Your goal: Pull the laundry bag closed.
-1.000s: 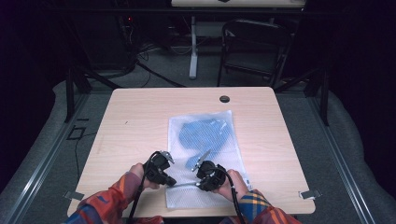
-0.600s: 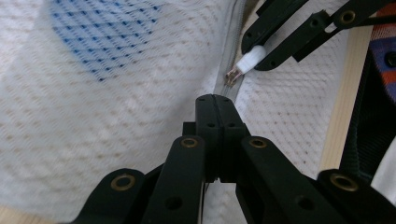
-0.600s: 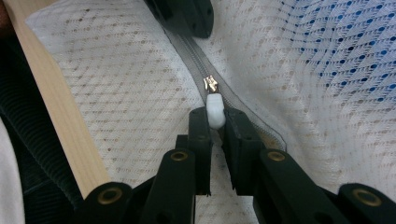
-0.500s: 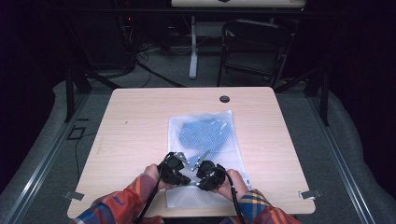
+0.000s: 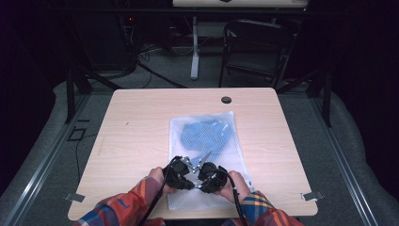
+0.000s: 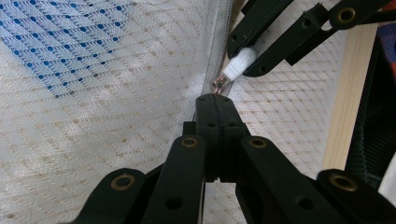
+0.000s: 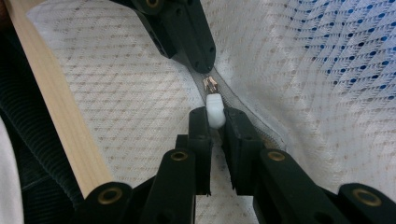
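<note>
Mesh bag (image 5: 207,155) flat on worktop (image 5: 136,136), right of centre, near edge toward person, both claws meeting over bag's near end, left claw (image 5: 188,165) beside right claw (image 5: 203,170), grommet hole (image 5: 226,100) behind bag

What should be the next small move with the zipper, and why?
Probably draw the right gripper along the zipper, away from the left gripper. Its jaws already clamp the white pull, and the left jaws pinch the bag beside the slider, anchoring it.

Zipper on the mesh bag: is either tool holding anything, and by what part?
The right tool grips the white zipper pull by its tab. The left tool is pinched shut on the mesh bag at the zipper line, just behind the slider.
</note>
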### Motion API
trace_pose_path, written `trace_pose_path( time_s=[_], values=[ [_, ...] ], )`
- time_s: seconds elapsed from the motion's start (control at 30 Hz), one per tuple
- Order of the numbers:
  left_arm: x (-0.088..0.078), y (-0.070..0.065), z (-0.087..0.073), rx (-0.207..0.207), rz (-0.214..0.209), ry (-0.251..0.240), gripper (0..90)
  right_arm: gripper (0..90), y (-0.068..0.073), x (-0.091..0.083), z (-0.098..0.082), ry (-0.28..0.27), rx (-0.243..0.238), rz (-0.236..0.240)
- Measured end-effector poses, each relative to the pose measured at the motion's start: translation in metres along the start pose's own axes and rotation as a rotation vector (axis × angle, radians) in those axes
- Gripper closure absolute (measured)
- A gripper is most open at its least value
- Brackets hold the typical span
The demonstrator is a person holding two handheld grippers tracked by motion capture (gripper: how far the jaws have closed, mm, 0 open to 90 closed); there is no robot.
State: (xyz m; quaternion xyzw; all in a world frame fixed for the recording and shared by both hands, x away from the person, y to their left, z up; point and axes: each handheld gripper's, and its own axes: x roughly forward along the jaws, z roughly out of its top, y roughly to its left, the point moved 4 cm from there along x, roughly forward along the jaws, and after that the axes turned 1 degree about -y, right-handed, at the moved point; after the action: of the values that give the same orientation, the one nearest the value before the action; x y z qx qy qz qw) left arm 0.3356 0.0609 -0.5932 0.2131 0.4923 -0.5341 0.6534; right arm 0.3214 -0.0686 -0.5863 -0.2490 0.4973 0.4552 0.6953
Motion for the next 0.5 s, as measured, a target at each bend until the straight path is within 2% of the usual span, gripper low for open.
trace_pose_path(
  time_s=[0.13,0.17,0.2,0.23,0.37,0.5],
  values=[
    [-0.0001,-0.0004,0.0001,0.002,-0.001,0.000,90.0,81.8,-0.0014,0.0000,-0.0018,0.000,0.005,0.001],
    [-0.0006,0.0005,-0.0003,0.015,-0.003,0.007,90.0,81.8,-0.0019,-0.0003,-0.0023,0.003,0.008,-0.003],
    [0.0003,-0.0011,0.0002,-0.008,-0.003,-0.009,90.0,81.8,-0.0025,-0.0007,-0.0029,0.002,0.006,0.003],
    [-0.0001,-0.0004,0.0000,0.002,-0.002,-0.002,90.0,81.8,-0.0028,-0.0004,-0.0032,-0.002,0.009,0.001],
    [0.0005,-0.0012,0.0002,-0.009,-0.002,-0.011,90.0,81.7,-0.0039,-0.0014,-0.0045,0.005,0.009,-0.002],
    [-0.0004,0.0000,-0.0003,0.008,-0.001,0.002,90.0,81.7,-0.0049,-0.0021,-0.0058,0.000,0.021,0.002]
  ],
)
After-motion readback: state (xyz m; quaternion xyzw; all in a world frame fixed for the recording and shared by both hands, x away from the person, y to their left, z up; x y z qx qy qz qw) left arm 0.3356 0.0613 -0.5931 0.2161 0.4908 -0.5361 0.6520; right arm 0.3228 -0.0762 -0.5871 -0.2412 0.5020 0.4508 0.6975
